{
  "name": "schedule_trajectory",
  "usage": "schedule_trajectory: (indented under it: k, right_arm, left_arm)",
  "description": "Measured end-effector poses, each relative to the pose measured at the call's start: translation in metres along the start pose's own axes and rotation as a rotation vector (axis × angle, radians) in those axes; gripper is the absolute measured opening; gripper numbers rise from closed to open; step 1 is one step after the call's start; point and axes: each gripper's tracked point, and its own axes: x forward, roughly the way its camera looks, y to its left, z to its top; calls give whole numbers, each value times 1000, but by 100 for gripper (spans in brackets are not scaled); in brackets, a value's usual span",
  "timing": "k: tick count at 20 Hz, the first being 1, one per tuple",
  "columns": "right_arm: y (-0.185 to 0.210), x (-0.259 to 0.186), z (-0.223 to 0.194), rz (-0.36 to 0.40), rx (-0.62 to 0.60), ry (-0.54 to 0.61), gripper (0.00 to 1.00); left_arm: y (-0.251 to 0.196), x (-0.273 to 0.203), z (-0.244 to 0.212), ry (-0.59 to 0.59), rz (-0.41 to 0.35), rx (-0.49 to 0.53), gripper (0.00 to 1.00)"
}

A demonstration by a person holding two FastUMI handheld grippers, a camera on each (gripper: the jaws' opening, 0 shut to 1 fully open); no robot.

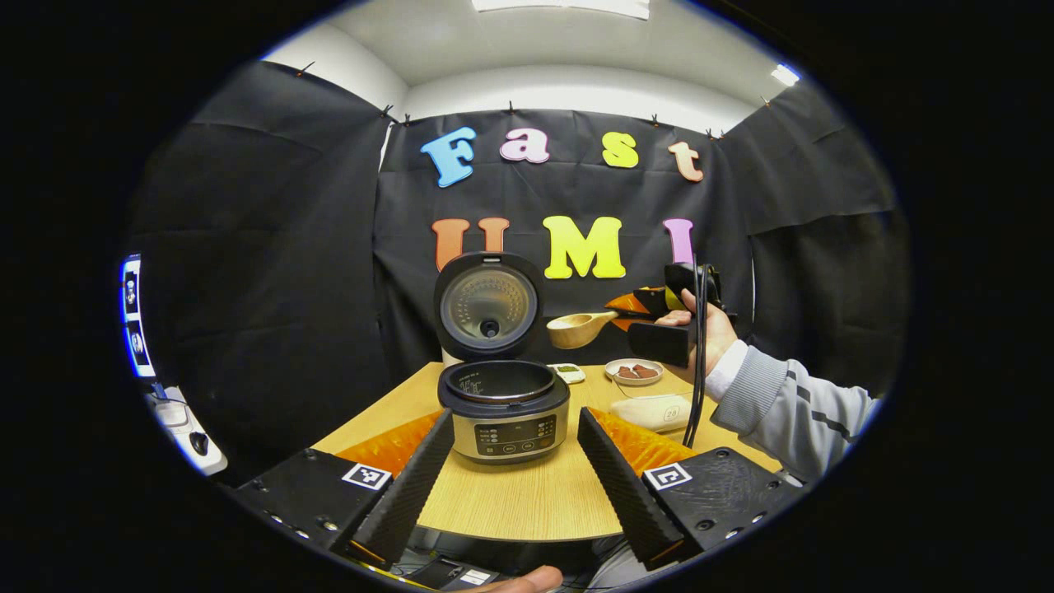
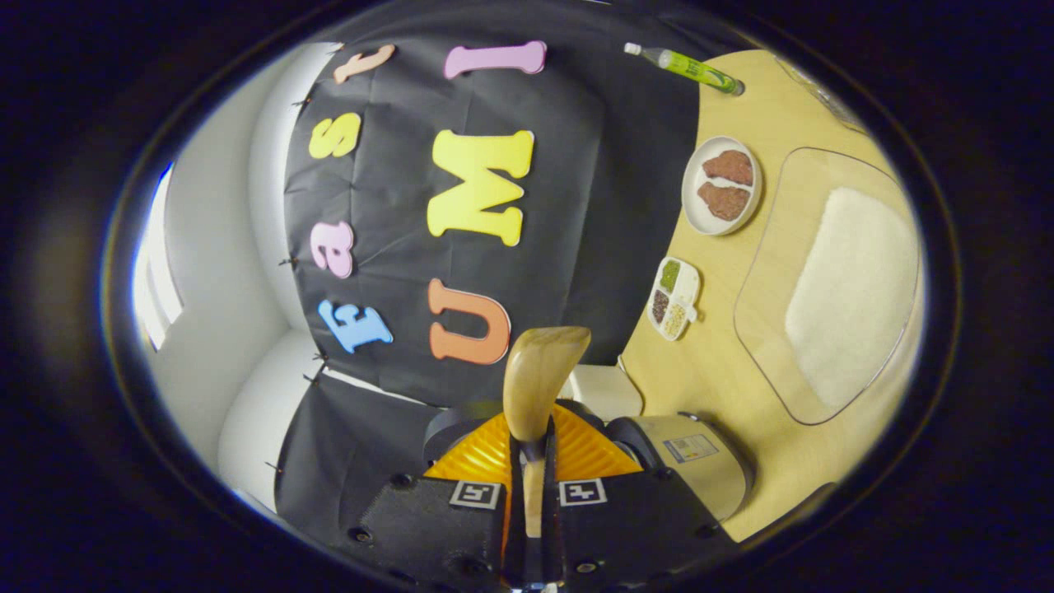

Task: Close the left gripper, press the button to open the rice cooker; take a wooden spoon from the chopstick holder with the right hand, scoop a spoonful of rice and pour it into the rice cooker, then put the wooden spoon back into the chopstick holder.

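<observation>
My left gripper [image 1: 515,461] hangs low over the near edge of the round pale wooden tabletop [image 1: 527,502], its two fingers spread wide apart and holding nothing. Between them I look straight at the silver-and-black rice cooker [image 1: 504,410], which stands near the middle of the tabletop with its round lid [image 1: 488,306] swung upright and the dark inner pot exposed. So the button press is done, as I judge it.

My right gripper [image 2: 533,486] is clenched on the handle of the light wooden spoon [image 2: 539,379]; both fingers press on the shaft and the bowl juts out ahead of them. In the left gripper view I see that same spoon [image 1: 578,328] held up in the air to the right of the open lid, above the level of the pot and not yet over it. The gripper is rolled onto its side, so the tabletop runs up the right of its view.

I cannot tell whether the spoon carries any rice. The clear shallow tray of white rice [image 2: 852,292] lies on the tabletop well apart from the spoon, with a small white plate of brown pieces [image 2: 723,185] beyond it. I take it the spoon is out of the chopstick holder, while the scooping or pouring and the return of the spoon are still ahead.
</observation>
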Motion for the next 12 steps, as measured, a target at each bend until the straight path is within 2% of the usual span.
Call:
schedule_trajectory:
  k: [6,12]
  right_arm:
    - [10,31,-31,-91,-226,16,12]
    - [13,43,-59,-100,-367,37,13]
  left_arm:
    - [12,3,-6,9,13,-37,96]
    - [19,4,-16,17,20,-47,96]
